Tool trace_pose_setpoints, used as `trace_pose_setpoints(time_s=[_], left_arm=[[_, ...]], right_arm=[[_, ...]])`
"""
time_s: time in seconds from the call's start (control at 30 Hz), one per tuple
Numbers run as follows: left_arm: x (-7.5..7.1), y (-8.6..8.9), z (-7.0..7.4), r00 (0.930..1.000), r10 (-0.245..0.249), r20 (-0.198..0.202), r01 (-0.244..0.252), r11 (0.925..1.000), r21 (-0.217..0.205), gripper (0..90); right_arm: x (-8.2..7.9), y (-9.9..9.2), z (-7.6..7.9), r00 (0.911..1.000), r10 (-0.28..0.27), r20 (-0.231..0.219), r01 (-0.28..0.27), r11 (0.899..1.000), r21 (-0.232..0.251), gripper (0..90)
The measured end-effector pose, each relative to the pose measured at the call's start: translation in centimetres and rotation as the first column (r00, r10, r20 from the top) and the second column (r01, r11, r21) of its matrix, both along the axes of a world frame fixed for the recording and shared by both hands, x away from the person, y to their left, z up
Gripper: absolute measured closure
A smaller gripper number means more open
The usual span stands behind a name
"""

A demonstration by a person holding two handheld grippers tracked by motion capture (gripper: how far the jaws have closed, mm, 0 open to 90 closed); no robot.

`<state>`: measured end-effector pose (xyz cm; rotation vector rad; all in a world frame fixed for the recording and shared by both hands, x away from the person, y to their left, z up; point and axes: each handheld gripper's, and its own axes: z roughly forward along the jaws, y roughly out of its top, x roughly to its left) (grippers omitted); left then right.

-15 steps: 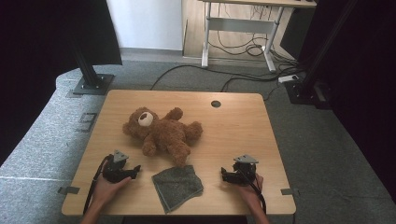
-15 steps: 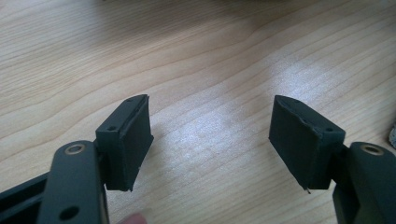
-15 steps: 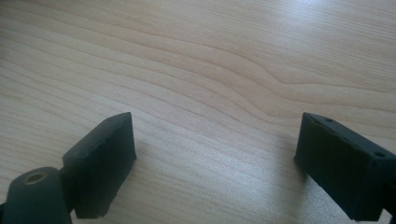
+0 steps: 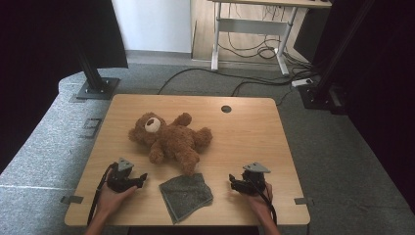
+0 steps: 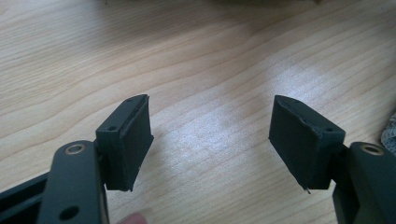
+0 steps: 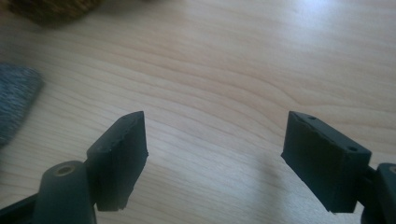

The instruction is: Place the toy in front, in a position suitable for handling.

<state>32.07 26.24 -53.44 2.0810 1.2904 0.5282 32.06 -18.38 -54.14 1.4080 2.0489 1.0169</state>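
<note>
Two hand-held grippers are listed: left hand-held gripper (image 4: pixel 142 177) and right hand-held gripper (image 4: pixel 233 182), both spread, empty; folded grey cloth (image 4: pixel 186 195) is laid between them, roughly equidistant.

Folded grey cloth (image 4: pixel 186 194) lies flat at the table's near edge; brown teddy bear (image 4: pixel 169 139) sprawls behind.

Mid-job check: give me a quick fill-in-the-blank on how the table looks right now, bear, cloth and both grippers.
1. The teddy bear lies on the wooden ____.
2. The folded grey cloth sits between the two ____.
3. The jaws of the left gripper stand ____, with nothing between them.
4. The right gripper holds ____.

Missing words: table; grippers; open; nothing
</note>
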Motion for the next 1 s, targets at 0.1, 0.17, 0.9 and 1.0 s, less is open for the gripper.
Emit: trace_pose_setpoints(time_s=[0.1,0.17,0.9,1.0], left_arm=[[0.0,0.1,0.1,1.0000,0.003,0.005,-0.003,1.0000,-0.008,29.2],[0.0,0.2,0.2,1.0000,0.005,0.008,-0.005,0.9999,-0.011,29.2],[0.6,0.7,1.0,0.9994,-0.004,0.034,0.006,0.9974,-0.071,29.5],[0.5,0.8,1.0,0.9994,0.004,0.035,-0.001,0.9970,-0.078,29.5]], right_arm=[[-0.3,0.2,0.3,0.9997,0.012,0.021,-0.012,1.000,0.018,23.1],[-0.4,0.3,0.4,0.9994,0.020,0.027,-0.021,0.999,0.032,23.8],[0.4,5.1,3.7,0.9844,0.140,0.106,-0.158,0.970,0.187,24.1],[0.7,5.8,4.3,0.9811,0.154,0.117,-0.175,0.965,0.196,23.8]])
